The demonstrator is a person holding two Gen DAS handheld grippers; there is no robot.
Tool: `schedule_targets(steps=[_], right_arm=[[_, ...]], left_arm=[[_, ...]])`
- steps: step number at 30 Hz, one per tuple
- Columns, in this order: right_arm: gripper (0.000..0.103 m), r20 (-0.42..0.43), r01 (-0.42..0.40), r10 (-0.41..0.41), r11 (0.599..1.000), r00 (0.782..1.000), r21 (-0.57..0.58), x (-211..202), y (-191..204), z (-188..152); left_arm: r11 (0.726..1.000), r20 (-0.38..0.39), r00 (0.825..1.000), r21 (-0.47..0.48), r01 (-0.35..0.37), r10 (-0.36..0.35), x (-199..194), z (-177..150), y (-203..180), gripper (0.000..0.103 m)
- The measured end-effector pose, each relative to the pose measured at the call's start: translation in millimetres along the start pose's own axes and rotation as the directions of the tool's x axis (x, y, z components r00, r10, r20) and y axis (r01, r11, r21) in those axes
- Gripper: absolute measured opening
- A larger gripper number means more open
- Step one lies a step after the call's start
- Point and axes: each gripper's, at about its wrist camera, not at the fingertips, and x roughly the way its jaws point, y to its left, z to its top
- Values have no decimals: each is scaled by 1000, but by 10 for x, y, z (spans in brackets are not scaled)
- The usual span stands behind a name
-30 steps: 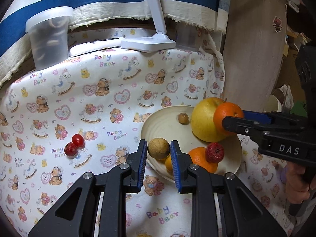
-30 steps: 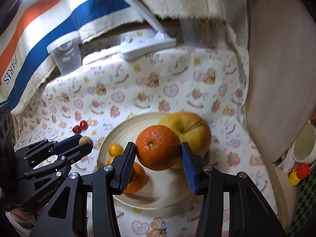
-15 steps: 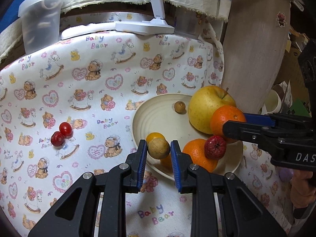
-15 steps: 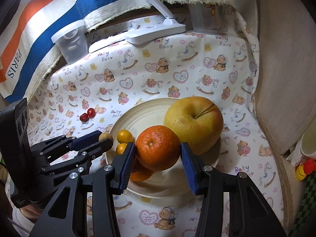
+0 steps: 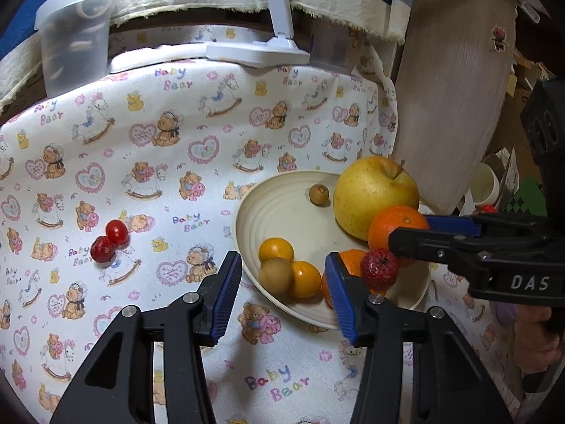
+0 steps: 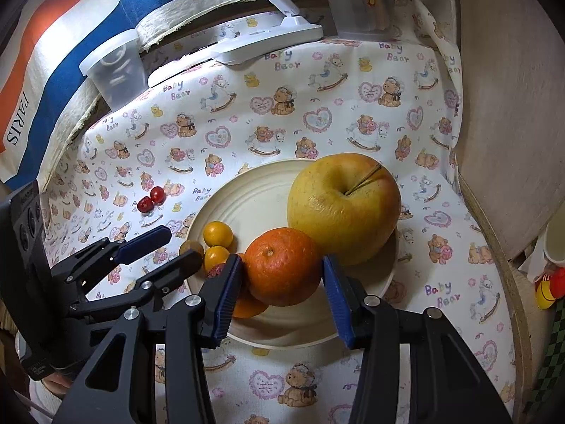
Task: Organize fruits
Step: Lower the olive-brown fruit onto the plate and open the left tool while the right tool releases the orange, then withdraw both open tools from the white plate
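A cream plate (image 5: 282,212) holds a yellow apple (image 5: 374,198), a small brown fruit (image 5: 319,194), two small yellow fruits (image 5: 276,249), an orange (image 5: 348,261) and a red berry (image 5: 379,268). My left gripper (image 5: 284,295) hovers over the plate's near rim with its jaws opening. A round brown fruit (image 5: 276,275) lies between them on the plate, free of the pads. My right gripper (image 6: 282,282) is shut on a second orange (image 6: 282,265), low over the plate against the apple (image 6: 344,205). Two red cherry tomatoes (image 5: 109,240) lie on the cloth to the left.
A clear plastic tub (image 5: 74,35) and a white lamp base (image 5: 257,53) stand at the back of the bear-print cloth. A round wooden board (image 5: 459,88) leans at the right, with a white cup (image 5: 485,183) beyond it. A striped cloth hangs behind.
My left gripper has opened and let the brown fruit go onto the plate beside the yellow fruits. The right gripper has kept its hold on the orange and come closer to the plate.
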Motion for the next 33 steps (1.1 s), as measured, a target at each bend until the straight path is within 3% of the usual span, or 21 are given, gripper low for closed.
schedule_targets(steps=[7, 11, 18, 25, 27, 29, 33], right_arm=[[50, 24, 19, -19, 1000, 1000, -15, -9, 25, -4], [61, 74, 17, -16, 1000, 997, -4, -59, 8, 7], [66, 159, -17, 16, 1000, 987, 6, -172, 13, 24], [73, 264, -14, 14, 1000, 964, -2, -326, 41, 17], [81, 306, -2, 8, 1000, 952, -19, -390, 80, 7], [87, 345, 5, 6, 999, 938, -33, -446, 111, -7], [87, 401, 35, -1, 996, 916, -78, -534, 199, -45]], left_arm=[[999, 53, 998, -34, -22, 23, -160, 61, 119, 61], [998, 72, 997, -41, -37, 40, -217, 81, 161, 62], [994, 129, 986, -19, -106, 107, -358, 101, 123, 68], [986, 254, 954, -16, -164, 162, -688, 164, 57, 90], [983, 292, 939, -25, -182, 181, -797, 184, 43, 103], [978, 330, 922, -40, -203, 204, -903, 198, 47, 103], [961, 365, 890, -60, -270, 273, -997, 220, 104, 103]])
